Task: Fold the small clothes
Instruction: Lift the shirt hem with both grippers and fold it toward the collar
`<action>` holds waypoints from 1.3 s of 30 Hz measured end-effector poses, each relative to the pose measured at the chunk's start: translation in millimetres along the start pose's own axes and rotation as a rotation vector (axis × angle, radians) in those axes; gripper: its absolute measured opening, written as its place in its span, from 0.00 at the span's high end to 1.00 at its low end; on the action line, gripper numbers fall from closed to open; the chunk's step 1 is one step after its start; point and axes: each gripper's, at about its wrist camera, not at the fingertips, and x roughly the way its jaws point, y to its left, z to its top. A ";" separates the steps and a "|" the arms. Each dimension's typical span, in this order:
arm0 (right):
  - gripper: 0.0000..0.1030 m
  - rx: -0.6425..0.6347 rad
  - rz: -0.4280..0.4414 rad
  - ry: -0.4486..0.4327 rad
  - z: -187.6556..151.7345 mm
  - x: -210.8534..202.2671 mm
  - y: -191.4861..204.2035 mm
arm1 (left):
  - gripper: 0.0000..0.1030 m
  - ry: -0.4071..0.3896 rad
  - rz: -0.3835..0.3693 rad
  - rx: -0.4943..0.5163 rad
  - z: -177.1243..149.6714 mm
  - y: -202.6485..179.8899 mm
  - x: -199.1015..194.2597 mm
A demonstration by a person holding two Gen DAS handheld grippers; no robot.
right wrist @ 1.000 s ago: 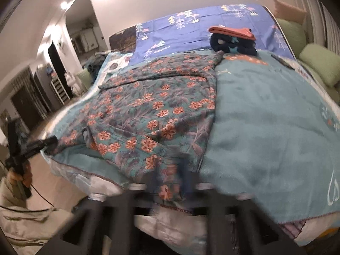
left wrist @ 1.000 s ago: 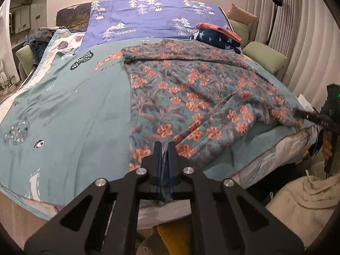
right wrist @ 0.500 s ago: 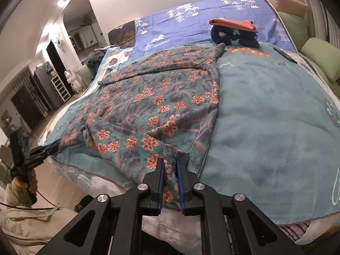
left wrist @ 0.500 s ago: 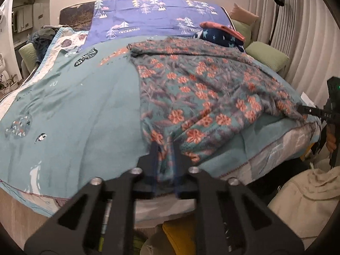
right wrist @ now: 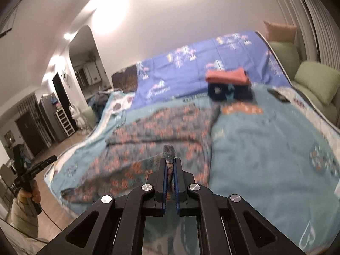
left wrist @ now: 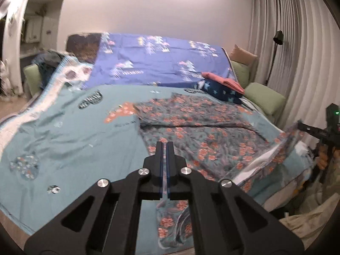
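Note:
A grey-blue garment with orange flowers (left wrist: pixel 197 131) lies spread on the bed, its near edge lifted off the bedspread. My left gripper (left wrist: pixel 164 146) is shut on one near corner of it; cloth hangs below the fingers. My right gripper (right wrist: pixel 169 161) is shut on the other near corner, and a tuft of cloth sticks up between its fingers. The garment also shows in the right wrist view (right wrist: pixel 161 131). Each gripper shows in the other's view, the right one (left wrist: pixel 306 127) at the right edge, the left one (right wrist: pixel 40 165) at the left edge.
The bed has a teal bedspread (left wrist: pixel 68 136) and a purple sheet (left wrist: pixel 153 63) at the head. A stack of folded clothes, navy under coral (right wrist: pixel 228 85), sits at the far side. Green cushions (left wrist: pixel 265 99) and a curtain (left wrist: pixel 297 53) stand to the right.
Both grippers have risen and tilted up, lifting the garment's near edge off the bed. The room's wall and ceiling now fill the upper view.

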 end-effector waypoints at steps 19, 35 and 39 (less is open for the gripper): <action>0.96 0.032 -0.037 0.063 18.8 58.1 -12.6 | 0.91 0.284 -0.014 0.054 -84.5 -2.0 34.7; 0.96 0.041 -0.068 -0.105 71.8 35.5 -22.5 | 0.91 -0.101 0.017 0.131 68.4 -13.7 21.8; 0.96 0.031 -0.069 -0.130 94.3 47.5 -25.4 | 0.91 -0.136 0.035 0.139 95.6 -15.1 37.9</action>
